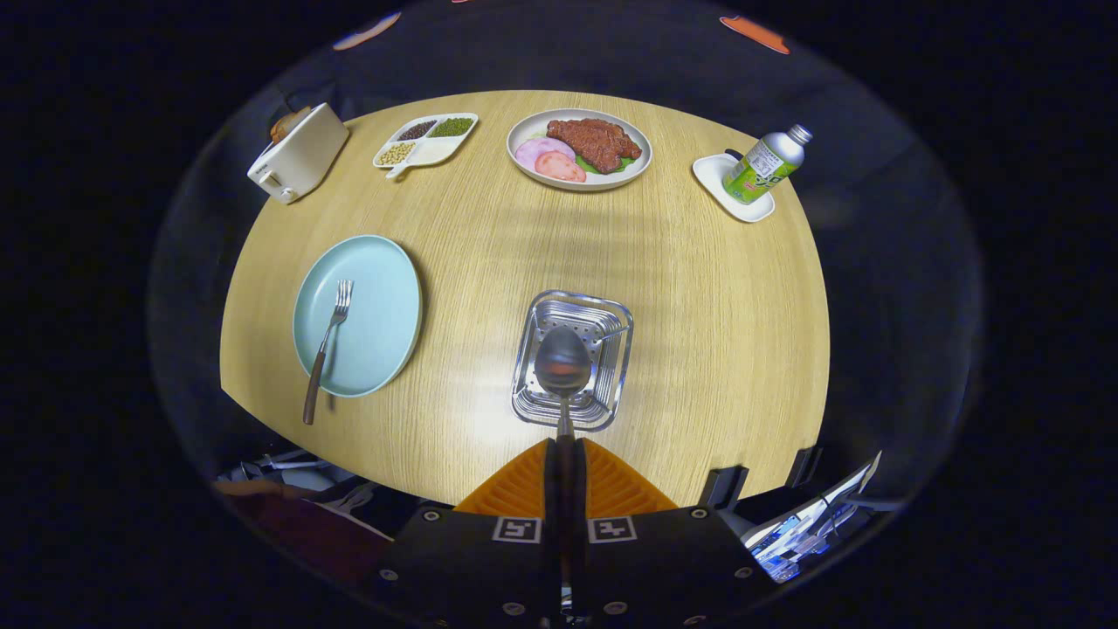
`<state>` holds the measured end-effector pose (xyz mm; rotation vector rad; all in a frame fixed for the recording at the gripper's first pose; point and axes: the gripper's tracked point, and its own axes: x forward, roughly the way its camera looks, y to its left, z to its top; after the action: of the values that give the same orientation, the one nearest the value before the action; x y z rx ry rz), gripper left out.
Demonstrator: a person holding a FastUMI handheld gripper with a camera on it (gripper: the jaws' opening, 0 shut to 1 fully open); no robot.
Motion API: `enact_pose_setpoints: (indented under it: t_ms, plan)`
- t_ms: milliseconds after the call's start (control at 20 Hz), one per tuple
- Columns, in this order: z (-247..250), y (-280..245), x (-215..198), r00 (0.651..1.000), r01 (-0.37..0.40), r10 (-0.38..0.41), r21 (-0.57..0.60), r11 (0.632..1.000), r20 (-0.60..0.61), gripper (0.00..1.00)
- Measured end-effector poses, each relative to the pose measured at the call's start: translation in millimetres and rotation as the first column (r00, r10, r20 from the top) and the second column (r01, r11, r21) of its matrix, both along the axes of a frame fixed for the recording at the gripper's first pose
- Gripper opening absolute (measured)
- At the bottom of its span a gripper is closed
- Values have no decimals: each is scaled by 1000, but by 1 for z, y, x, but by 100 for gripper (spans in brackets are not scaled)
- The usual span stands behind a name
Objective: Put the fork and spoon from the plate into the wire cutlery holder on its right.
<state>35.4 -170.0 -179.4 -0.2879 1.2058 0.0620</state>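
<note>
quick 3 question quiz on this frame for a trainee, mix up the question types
1. True or false: the gripper is shut on the spoon.
2. Where does the fork lie? A) in the wire cutlery holder B) on the blue plate, handle past its rim C) beside the toaster
3. Fill in: the spoon's bowl hangs over the ____.

Key: 1 true; 2 B; 3 wire cutlery holder

Table [699, 349]: plate [384, 288], holder [611, 328], toaster [297, 155].
</note>
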Motion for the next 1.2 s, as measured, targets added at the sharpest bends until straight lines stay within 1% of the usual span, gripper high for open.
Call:
enact_pose_setpoints:
  t_ms: [250, 350, 500, 600, 800, 850, 900, 1100, 1150, 1200]
  plan:
    - [-8, -6, 11, 997, -4, 2, -20, 1000, -78, 5]
    - [-11, -9, 16, 996, -1, -2, -31, 1000, -89, 5]
    - [-15, -8, 24, 996, 8, -10, -27, 1000, -86, 5]
    - [-14, -7, 26, 997, 2, -4, -22, 1000, -77, 7]
    - [-6, -2, 28, 999, 14, -15, -8, 1000, -32, 13]
    - [-1, -2, 28, 1000, 13, -13, -12, 1000, -13, 16]
    - [3, 0, 29, 1000, 14, -13, -9, 1000, 6, 20]
    - [17, 22, 30, 996, 24, -28, 42, 999, 85, 62]
    - [19, 28, 30, 994, 22, -27, 46, 999, 107, 86]
    - [22, 34, 30, 991, 26, -32, 49, 998, 128, 95]
